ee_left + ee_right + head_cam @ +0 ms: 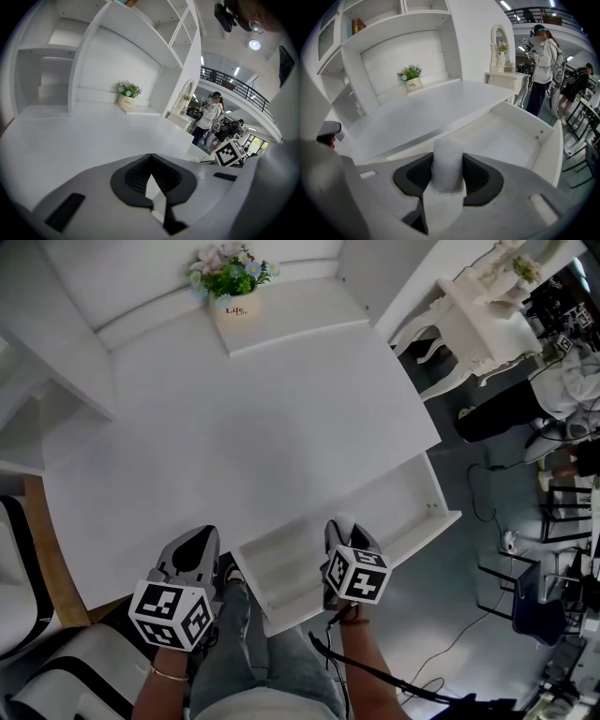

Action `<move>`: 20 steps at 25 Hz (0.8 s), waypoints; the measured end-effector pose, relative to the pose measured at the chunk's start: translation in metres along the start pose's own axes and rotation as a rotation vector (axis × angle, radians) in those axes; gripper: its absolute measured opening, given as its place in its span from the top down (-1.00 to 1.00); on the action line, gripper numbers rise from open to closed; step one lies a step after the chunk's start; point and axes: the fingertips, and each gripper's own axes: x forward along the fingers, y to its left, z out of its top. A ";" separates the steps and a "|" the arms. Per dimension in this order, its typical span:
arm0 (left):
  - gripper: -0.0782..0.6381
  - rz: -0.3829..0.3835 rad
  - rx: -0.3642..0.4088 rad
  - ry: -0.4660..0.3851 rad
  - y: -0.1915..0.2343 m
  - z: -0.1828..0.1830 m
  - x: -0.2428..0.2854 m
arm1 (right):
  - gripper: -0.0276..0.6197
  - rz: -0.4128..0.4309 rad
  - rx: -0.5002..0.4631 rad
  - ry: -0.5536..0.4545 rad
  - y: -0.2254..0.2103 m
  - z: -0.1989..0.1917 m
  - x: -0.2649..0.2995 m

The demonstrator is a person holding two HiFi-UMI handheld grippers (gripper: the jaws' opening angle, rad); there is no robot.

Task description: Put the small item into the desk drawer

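Note:
The small item (448,154) is a white, frosted cylinder standing upright between the pads of my right gripper (448,174), which is shut on it. In the head view my right gripper (339,527) hangs over the near left part of the open white drawer (441,514), and the item itself is hidden there. The drawer's bare floor (511,140) lies just ahead of the held item. My left gripper (201,540) sits at the desk's front edge, left of the drawer. Its pads (136,180) meet with nothing between them.
The white desk top (253,427) carries only a small flower pot (232,282) on a raised ledge at the back. White shelving stands to the left. A white vanity table (487,315) and a standing person (543,56) are off to the right.

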 end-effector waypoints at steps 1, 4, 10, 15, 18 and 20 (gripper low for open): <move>0.78 0.001 -0.001 0.002 0.000 0.000 0.000 | 0.38 0.000 -0.002 0.006 -0.001 0.000 0.004; 0.78 0.009 -0.008 0.005 0.001 -0.002 0.002 | 0.38 -0.004 -0.011 0.021 -0.003 0.000 0.017; 0.78 0.026 -0.013 0.005 0.003 -0.001 0.008 | 0.38 -0.022 -0.018 0.060 -0.014 -0.004 0.044; 0.78 0.044 -0.010 0.002 0.006 0.005 0.009 | 0.38 -0.030 -0.003 0.083 -0.019 -0.006 0.061; 0.78 0.054 -0.014 0.000 0.007 0.006 0.010 | 0.38 -0.030 -0.008 0.104 -0.022 -0.009 0.070; 0.78 0.059 -0.017 -0.001 0.007 0.005 0.011 | 0.38 -0.027 -0.008 0.116 -0.023 -0.012 0.075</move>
